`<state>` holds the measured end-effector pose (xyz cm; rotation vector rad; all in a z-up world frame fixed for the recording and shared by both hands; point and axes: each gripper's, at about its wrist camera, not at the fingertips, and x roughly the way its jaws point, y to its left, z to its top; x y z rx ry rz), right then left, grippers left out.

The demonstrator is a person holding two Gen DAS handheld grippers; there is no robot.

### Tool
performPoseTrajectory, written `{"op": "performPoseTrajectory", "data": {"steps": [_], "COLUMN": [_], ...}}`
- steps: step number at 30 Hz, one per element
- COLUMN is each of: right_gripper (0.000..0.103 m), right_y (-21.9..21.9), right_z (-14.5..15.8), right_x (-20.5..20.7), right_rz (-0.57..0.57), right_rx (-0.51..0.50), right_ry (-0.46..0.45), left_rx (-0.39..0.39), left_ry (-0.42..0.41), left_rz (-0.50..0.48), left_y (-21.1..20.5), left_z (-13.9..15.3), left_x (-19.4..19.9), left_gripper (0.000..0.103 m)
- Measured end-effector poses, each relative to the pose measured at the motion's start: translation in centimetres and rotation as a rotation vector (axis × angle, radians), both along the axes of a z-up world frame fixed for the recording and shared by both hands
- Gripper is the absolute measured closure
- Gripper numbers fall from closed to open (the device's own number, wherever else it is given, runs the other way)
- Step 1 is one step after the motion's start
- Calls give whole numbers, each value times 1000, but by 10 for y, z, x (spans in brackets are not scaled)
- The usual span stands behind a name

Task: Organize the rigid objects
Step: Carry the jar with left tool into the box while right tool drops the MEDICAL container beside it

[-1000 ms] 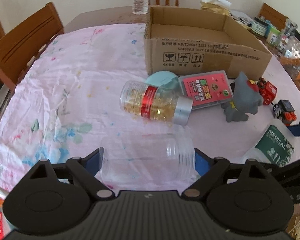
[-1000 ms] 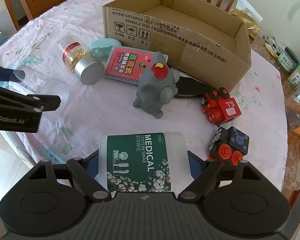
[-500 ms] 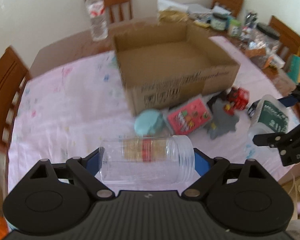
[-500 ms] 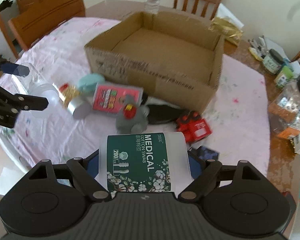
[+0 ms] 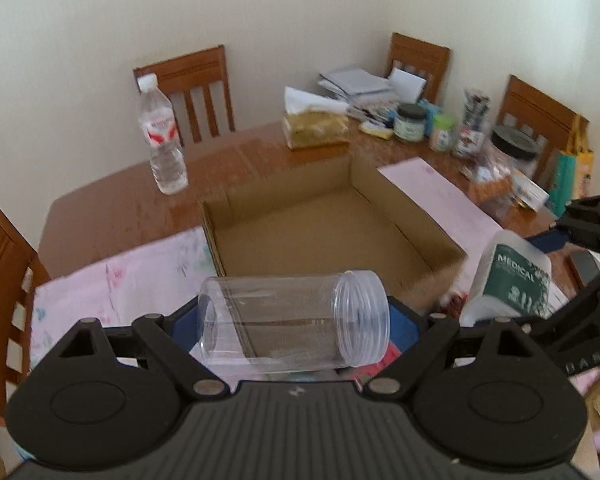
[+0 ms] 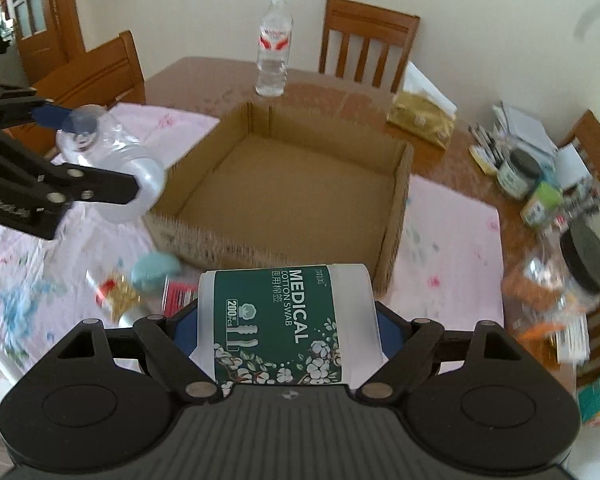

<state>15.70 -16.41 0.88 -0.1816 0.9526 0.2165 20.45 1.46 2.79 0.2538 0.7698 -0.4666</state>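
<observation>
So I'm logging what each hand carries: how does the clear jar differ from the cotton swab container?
The clear jar is see-through, unlabelled and looks empty; the cotton swab container is white with a green MEDICAL COTTON SWAB label. The left gripper holds the jar, the right gripper the container. Both are cylinders held sideways near the empty cardboard box.

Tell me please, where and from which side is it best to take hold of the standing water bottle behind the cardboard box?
Grip the water bottle around its middle, near the red label, coming level from the side with one of the fingers on each flank. It stands upright on the bare table beyond the cardboard box; its body is round, and the cap is probably too narrow to hold firmly.
</observation>
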Motion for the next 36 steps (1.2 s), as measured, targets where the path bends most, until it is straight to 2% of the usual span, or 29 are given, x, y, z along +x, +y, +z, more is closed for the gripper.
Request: {"op": "performPoseTrajectory", "data": {"steps": [7, 16, 24, 29, 36], "right_gripper": [16, 16, 16, 16, 16], "right_y": [-6, -26, -38, -39, -34], "right_z": [7, 5, 3, -1, -8], "right_x": [37, 70, 89, 100, 119], "right_rz": [32, 21, 17, 21, 30], "right_rx": [28, 38, 36, 37, 41], "right_ry": [-32, -39, -36, -31, -18], "left_rx": [-10, 18, 23, 1, -11], "left_ry": [-6, -10, -42, -41, -40], "left_rz": [43, 67, 161, 211, 258], "left_y": [-16, -46, -52, -34, -1], "left_z": [-3, -17, -39, -37, -32], "left_x": [43, 95, 136, 128, 84], "left_gripper": [13, 13, 11, 8, 4]}}
